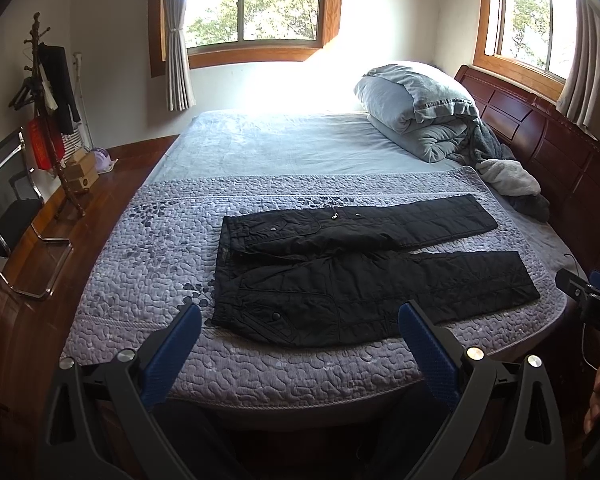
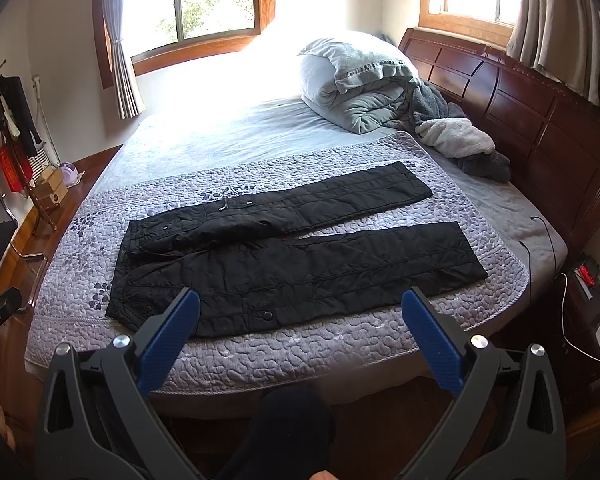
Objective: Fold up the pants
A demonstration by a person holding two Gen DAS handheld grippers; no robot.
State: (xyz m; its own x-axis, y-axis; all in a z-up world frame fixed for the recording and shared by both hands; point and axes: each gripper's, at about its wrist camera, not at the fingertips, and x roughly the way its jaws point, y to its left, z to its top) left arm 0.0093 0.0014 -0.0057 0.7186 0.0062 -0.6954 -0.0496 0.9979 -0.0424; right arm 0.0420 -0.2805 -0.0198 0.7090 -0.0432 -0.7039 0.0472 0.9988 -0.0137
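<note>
bed [image 1: 228,380]: wooden headboard [image 1: 540,148] along its right edge | quilt [image 1: 148,264]: purple, covers near half | pants [image 1: 360,276]: black, spread flat on quilt, waist toward left edge, legs toward headboard | folded duvet [image 1: 416,108]: grey, far right corner | rumpled blanket [image 1: 508,176]: beside headboard, just nearer than duvet

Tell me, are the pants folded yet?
No, the pants lie flat on the quilt, both legs spread apart.

Home bedroom: bed [image 1: 260,152], wooden headboard [image 1: 540,140], curtained windows [image 1: 256,0].
</note>
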